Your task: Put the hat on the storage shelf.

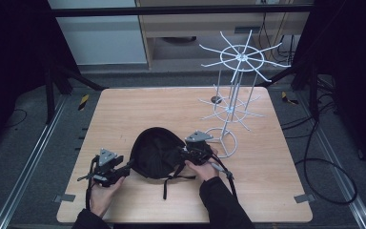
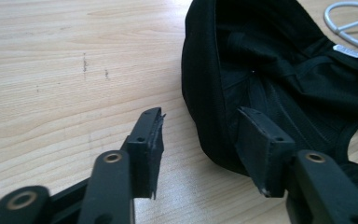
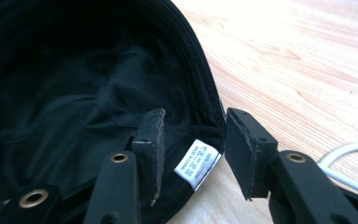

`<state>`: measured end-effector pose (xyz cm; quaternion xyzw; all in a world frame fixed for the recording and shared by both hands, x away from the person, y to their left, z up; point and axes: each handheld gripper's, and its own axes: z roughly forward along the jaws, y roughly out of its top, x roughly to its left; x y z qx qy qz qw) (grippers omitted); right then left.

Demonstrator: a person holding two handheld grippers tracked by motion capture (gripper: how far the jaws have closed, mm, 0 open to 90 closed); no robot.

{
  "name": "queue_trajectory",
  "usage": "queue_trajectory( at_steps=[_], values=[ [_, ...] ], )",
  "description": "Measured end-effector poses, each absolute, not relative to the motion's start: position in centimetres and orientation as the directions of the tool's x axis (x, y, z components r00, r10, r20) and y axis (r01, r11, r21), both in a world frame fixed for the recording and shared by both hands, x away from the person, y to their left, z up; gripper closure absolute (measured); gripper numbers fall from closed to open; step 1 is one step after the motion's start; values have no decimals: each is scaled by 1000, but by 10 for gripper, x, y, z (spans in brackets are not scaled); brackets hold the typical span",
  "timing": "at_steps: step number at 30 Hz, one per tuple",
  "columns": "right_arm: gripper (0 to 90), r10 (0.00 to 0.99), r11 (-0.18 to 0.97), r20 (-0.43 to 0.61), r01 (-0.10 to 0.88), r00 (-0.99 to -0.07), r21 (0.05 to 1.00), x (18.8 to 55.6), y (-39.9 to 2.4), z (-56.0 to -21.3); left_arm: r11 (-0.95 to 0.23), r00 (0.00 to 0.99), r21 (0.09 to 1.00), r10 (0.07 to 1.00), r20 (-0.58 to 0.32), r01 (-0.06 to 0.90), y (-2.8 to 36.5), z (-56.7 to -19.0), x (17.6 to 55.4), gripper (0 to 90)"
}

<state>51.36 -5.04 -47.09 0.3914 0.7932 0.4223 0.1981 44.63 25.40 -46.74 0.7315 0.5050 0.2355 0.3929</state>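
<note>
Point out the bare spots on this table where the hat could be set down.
The widest bare wood lies beyond the black hat, from the table's far-left corner across to the white wire rack. The near-right corner, past the rack's ring base, is also free. It is crowded at the near middle: both tongs, left and right, straddle the hat's rim, with straps trailing.

A light wooden tabletop (image 1: 124, 114) stands on a dark grey carpeted floor (image 1: 24, 143), with metal rails (image 1: 33, 157) running along both sides. Black cables (image 1: 329, 162) lie on the floor to the right. Behind stand a pale cabinet (image 1: 100, 33) and a wooden unit (image 1: 200, 24), flanked by black curtains (image 1: 9, 43).
</note>
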Motion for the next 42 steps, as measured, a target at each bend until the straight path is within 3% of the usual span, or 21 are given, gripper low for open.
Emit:
queue_trajectory(
  at_steps=[11, 18, 22, 28, 32, 42],
  values=[
    [537, 800, 334, 40, 500, -598, 799, 529, -47, -488, -232, 382, 765, 924, -19, 600, 252, -477, 453, 769],
    [557, 795, 337, 61, 523, -604, 783, 536, -44, -493, -237, 379, 753, 925, -19, 614, 256, -479, 457, 818],
    [628, 784, 332, 90, 538, -615, 775, 540, -44, -498, -236, 381, 751, 924, -23, 617, 257, -480, 459, 825],
    [802, 774, 321, 126, 556, -621, 767, 536, -42, -494, -230, 377, 759, 926, -23, 609, 257, -480, 459, 829],
    [822, 760, 310, 114, 511, -640, 801, 527, -45, -481, -215, 371, 768, 928, -31, 603, 257, -479, 460, 830],
    [833, 692, 331, -18, 296, -721, 896, 491, -46, -426, -179, 354, 783, 934, -57, 596, 247, -480, 473, 822]
  ],
)
